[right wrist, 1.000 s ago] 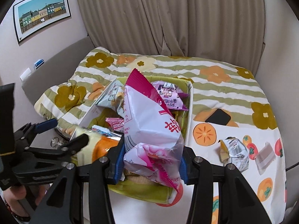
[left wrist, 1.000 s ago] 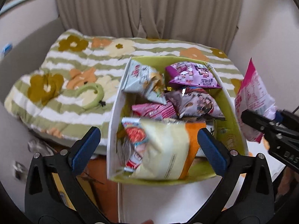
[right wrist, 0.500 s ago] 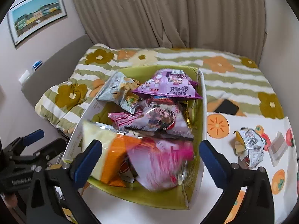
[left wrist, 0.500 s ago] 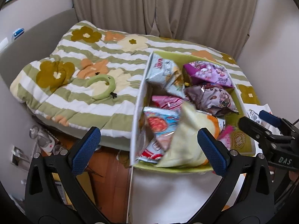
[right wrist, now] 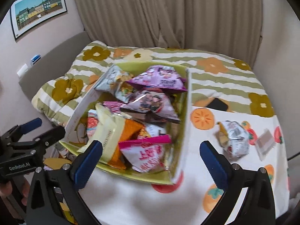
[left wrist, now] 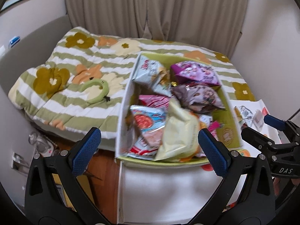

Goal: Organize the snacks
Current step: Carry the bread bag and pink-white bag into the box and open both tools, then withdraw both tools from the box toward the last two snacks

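A white box with a green lining stands on the bed and holds several snack bags. A pink-and-white bag lies in its near right corner, beside a yellow-and-orange bag. A purple bag sits at the far end. My right gripper hovers open just in front of the pink bag, holding nothing; it also shows at the right in the left wrist view. My left gripper is open and empty by the box's near left corner.
A crumpled silver snack packet and a small flat wrapper lie on the fruit-print cloth right of the box. A black phone lies farther back. A green ring toy rests on the flowered quilt. Wooden floor lies below left.
My right gripper opened and let go of the pink-and-white bag, which now lies in the box. The yellow-and-orange bag tipped upright. Both views shifted a little.
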Demonstrator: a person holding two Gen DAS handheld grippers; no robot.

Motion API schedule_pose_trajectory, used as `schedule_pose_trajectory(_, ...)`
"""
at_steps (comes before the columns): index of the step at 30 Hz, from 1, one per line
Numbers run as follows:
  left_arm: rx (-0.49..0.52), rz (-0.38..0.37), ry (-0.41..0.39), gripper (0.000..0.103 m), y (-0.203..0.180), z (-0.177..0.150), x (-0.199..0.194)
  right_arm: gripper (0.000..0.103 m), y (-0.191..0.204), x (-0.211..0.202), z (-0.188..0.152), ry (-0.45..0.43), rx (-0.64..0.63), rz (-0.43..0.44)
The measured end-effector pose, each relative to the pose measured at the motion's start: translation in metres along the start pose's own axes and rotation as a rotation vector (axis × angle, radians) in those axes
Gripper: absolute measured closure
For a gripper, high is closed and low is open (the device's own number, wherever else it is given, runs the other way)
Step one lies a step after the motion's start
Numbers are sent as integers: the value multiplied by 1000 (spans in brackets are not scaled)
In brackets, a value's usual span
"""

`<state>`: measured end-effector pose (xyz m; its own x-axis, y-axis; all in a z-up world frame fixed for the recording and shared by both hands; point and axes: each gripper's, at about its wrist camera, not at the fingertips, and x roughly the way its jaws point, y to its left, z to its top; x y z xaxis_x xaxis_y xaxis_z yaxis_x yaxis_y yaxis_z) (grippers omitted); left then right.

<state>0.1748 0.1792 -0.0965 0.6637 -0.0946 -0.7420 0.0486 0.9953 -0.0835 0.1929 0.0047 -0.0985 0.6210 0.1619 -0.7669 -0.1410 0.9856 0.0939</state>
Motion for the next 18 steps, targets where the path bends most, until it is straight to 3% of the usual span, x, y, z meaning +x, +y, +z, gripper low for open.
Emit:
schedule_pose_trajectory(8, 49, -87, -34, 0, -65, 13, -10, 0, -52, -44, -5, -99, 42, -90)
schedule_pose_trajectory(18, 91, -132, -37, 0, -190, 32, 6, 0, -178, -65, -12, -99, 116, -168)
